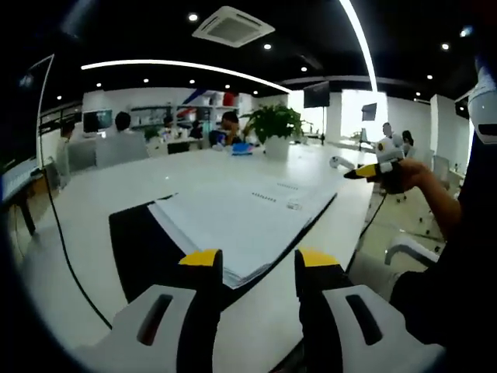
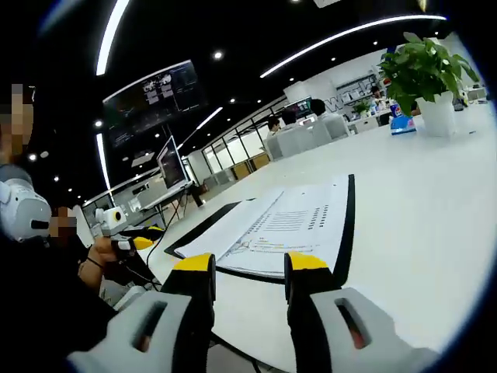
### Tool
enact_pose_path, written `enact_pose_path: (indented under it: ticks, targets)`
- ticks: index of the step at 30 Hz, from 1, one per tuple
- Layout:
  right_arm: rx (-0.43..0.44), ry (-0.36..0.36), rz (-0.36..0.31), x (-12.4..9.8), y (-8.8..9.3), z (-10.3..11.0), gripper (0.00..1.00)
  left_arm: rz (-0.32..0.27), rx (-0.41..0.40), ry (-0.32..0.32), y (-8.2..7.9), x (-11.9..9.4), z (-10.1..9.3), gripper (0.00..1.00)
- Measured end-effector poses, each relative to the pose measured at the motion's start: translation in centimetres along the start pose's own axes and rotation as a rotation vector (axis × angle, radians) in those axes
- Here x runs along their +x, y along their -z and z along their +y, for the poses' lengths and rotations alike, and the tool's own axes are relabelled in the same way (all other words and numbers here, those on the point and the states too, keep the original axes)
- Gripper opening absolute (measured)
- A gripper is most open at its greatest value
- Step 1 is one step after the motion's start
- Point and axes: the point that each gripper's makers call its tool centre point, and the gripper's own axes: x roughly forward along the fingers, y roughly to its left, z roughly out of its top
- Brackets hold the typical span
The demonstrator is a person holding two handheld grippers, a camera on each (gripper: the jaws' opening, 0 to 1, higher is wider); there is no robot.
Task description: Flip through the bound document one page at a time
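Left gripper view: bound document [image 1: 248, 221] lies just beyond the open left claw [image 1: 260, 260].

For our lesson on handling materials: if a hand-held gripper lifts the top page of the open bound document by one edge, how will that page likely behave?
The top page looks like thin paper, so it would probably bend and droop rather than stay flat. It lies on a thick stack, so a neighbouring sheet might lift with it. The document lies flat on its dark cover, so it seems unlikely to tip.

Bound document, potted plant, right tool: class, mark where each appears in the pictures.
bound document [image 1: 241, 221], left gripper view, on the open white page.
potted plant [image 2: 436, 113], right gripper view, on its white pot.
right tool [image 2: 248, 272], right gripper view, midway between its yellow tips.
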Motion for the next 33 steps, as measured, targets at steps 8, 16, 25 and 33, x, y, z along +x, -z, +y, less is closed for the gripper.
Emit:
enact_pose_path:
  ticks: [8,16,25,33]
  targets:
    - [0.006,0.018,0.023,-0.3,-0.1,0.2,0.47,-0.025,-0.011,-0.001,-1.5,-0.2,-0.4,0.38]
    - [-0.116,-0.014,-0.08,-0.3,-2.1,2.4,0.45,-0.025,-0.002,0.009,-1.6,0.2,-0.3,0.39]
    - [-0.088,-0.021,-0.005,1.0,-1.0,2.1,0.45,-0.036,-0.019,0.027,-0.9,0.9,-0.4,0.39]
    - [-0.082,-0.062,0.034,2.0,-1.2,2.7,0.44,-0.039,-0.031,-0.004,-0.5,0.5,0.6,0.39]
